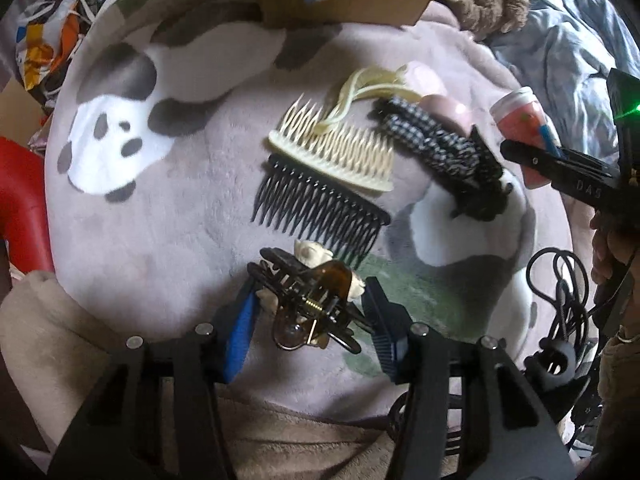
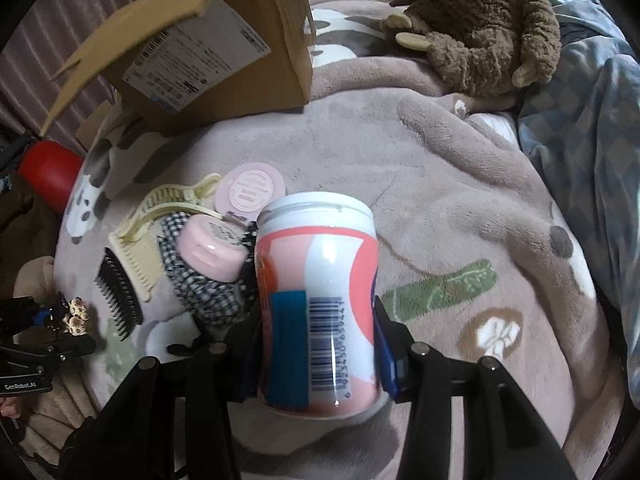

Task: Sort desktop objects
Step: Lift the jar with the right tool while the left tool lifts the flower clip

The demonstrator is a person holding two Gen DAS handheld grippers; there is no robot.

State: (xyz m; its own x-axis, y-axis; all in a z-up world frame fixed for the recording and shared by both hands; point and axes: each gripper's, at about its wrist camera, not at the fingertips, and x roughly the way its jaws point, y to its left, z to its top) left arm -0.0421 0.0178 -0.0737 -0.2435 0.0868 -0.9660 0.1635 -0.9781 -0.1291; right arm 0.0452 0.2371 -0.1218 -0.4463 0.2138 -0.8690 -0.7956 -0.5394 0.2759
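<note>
Amber plastic shows between the left claw (image 1: 310, 312)'s blue pads: a hair clip (image 1: 308, 300) with cream flower trim, and the pads press on it from both sides just above the blanket (image 1: 160, 220), near its close edge. No earlier picture is given, so only the grip itself can be told.

Beyond the clip a black comb (image 1: 320, 208) lies flat on the blanket with its teeth toward the claw. A cream comb (image 1: 332, 152) lies against its far side, overlapping its spine. A cream clip (image 1: 360, 88) rests on the far end of that comb. To the right a checked bow (image 1: 432, 140) lies slantwise, and a pink lid (image 2: 212, 248) sits on it. A pink disc (image 2: 250, 192) lies just behind the lid.

At the right of this group the right claw (image 2: 320, 344) is clamped on a pink-and-white jar (image 2: 320, 300), pads on its two sides, white cap pointing away from the camera, barcode up. The jar is off the blanket.

A cardboard box (image 2: 224, 56) with a shipping label stands at the blanket's far edge. A brown plush monkey (image 2: 484, 28) sits at the far right, beside blue bedding (image 2: 592, 120). A red thing (image 1: 20, 200) shows at the left edge. Black cable (image 1: 560, 292) lies at the right.
</note>
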